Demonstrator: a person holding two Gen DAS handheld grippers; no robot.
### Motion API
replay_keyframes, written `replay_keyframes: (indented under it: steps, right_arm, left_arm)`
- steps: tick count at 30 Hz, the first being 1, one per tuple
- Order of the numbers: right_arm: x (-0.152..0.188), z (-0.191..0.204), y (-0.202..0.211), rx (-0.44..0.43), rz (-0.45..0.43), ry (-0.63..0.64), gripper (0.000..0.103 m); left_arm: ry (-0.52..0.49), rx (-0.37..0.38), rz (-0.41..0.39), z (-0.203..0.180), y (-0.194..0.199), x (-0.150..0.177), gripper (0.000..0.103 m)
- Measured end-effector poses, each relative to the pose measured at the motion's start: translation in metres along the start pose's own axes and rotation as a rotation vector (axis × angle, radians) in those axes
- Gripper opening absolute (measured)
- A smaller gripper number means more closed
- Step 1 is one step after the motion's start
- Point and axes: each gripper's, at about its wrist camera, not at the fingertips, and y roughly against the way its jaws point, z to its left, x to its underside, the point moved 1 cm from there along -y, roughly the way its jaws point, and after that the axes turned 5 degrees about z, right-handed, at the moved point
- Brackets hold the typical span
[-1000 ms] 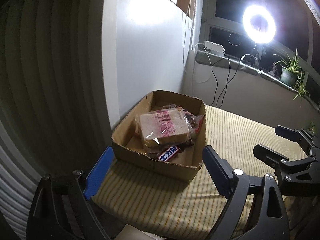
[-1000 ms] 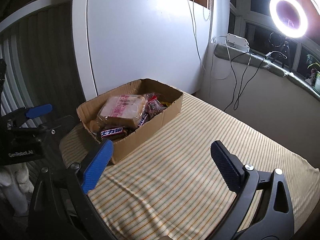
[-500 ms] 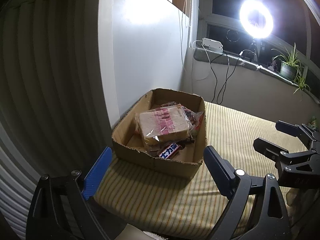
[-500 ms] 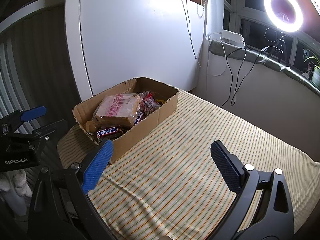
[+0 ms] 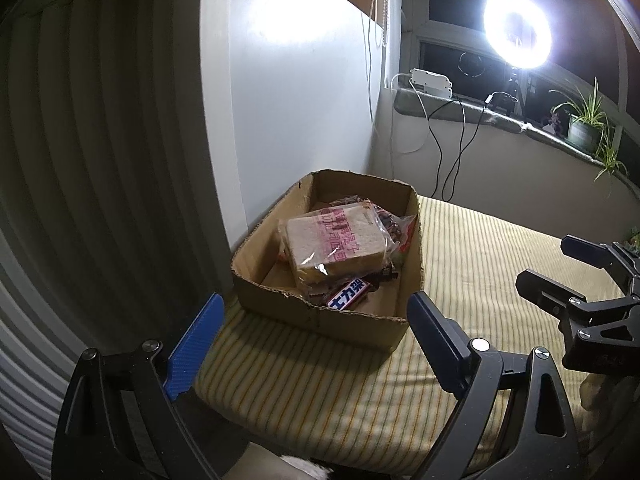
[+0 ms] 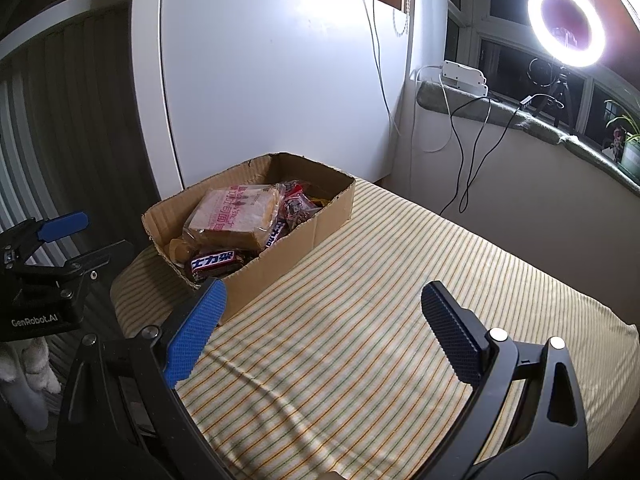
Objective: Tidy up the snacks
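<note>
The cardboard box (image 5: 328,312) of snacks sits straight ahead of your left claw (image 5: 316,328), its near wall just beyond the gap between the two fingers, at the far-left corner of the striped tablecloth (image 5: 480,248). Inside it, a bagged loaf of sliced bread (image 5: 332,244) lies on top, tilted, with a dark chocolate bar (image 5: 349,294) under its near edge and a crinkly red-and-clear packet (image 5: 394,228) against the box's right wall. Other wrappers are buried beneath and too hidden to tell apart.

Your left claw is spread wide and holds nothing. Your right claw (image 6: 324,320) is likewise spread wide and empty, hovering over bare cloth; from it the box (image 6: 288,248) lies ahead and to the left, its near corner just beyond the blue left finger (image 6: 196,332). In that view the bread (image 6: 236,216) and the chocolate bar (image 6: 214,262) show at the box's near end, and your left claw (image 6: 60,240) hangs off the table's left edge.

Beyond the box stands a white cabinet door (image 6: 280,80). To the right, a lit ring light (image 6: 566,22), a white power strip (image 6: 462,74) with trailing cables, and a potted plant (image 5: 584,120) line the window sill.
</note>
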Motion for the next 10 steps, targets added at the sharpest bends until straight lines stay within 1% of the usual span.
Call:
replay_keyframes:
  steps: [10]
  right_arm:
    - [0.0041, -0.0004, -0.0014, 0.008, 0.011, 0.001, 0.100]
  left_arm:
    - [0.006, 0.012, -0.005, 0.0038, -0.0013, 0.0020, 0.093]
